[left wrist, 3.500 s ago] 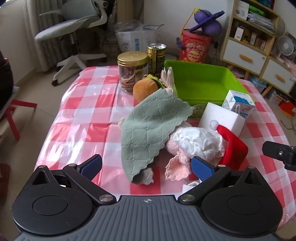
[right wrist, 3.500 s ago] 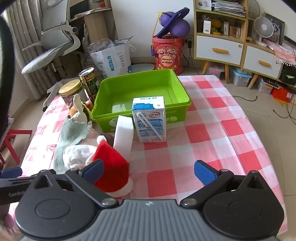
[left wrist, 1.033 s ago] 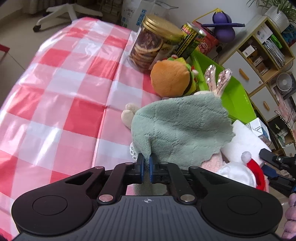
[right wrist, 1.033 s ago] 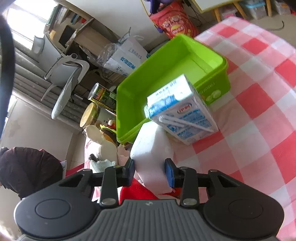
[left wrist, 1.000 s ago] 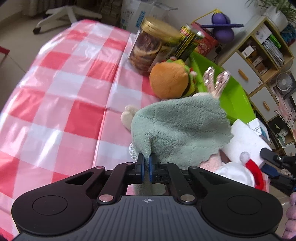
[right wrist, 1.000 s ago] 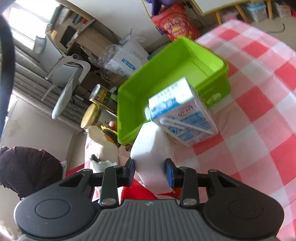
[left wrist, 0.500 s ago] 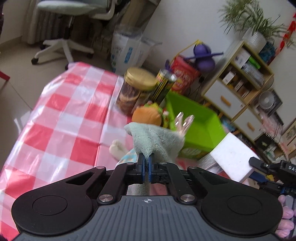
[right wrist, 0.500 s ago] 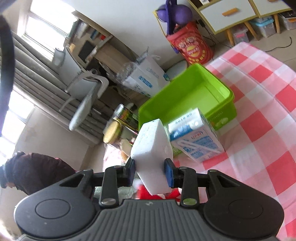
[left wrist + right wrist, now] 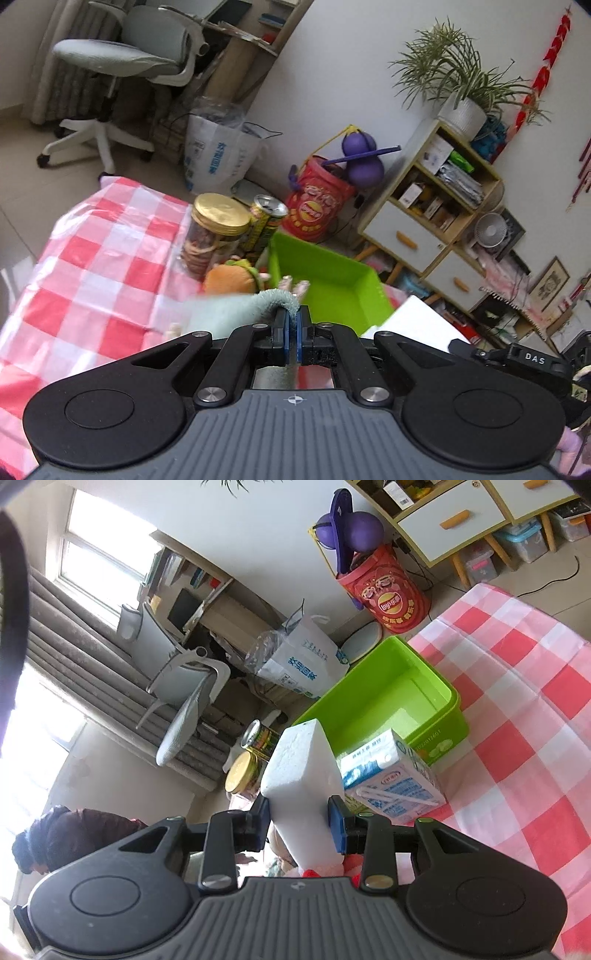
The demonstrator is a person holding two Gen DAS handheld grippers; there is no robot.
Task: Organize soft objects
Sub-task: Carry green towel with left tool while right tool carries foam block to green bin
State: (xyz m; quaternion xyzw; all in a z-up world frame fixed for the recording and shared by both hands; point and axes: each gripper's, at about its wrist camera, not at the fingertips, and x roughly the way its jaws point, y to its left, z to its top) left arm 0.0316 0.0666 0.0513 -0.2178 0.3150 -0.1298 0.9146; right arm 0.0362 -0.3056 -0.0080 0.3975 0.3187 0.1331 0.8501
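Note:
My left gripper (image 9: 293, 334) is shut on the green towel (image 9: 236, 312) and holds it lifted above the table, the cloth draping to the left. A burger plush (image 9: 231, 278) and pink rabbit ears (image 9: 293, 286) lie just beyond it, beside the green bin (image 9: 328, 291). My right gripper (image 9: 299, 821) is shut on a white sponge block (image 9: 301, 771) and holds it raised in front of the green bin (image 9: 384, 701). The same block (image 9: 417, 325) shows at the right in the left wrist view. A red hat edge (image 9: 325, 871) peeks out below the block.
A milk carton (image 9: 391, 782) stands in front of the bin. A cookie jar (image 9: 216, 232) and a can (image 9: 264, 225) stand behind the burger plush on the red checked tablecloth (image 9: 92, 266). An office chair, a paper bag and shelves stand beyond the table.
Both grippers have risen and tilted up. The towel hangs higher off the pile, and the sponge block is lifted farther above the table toward the bin.

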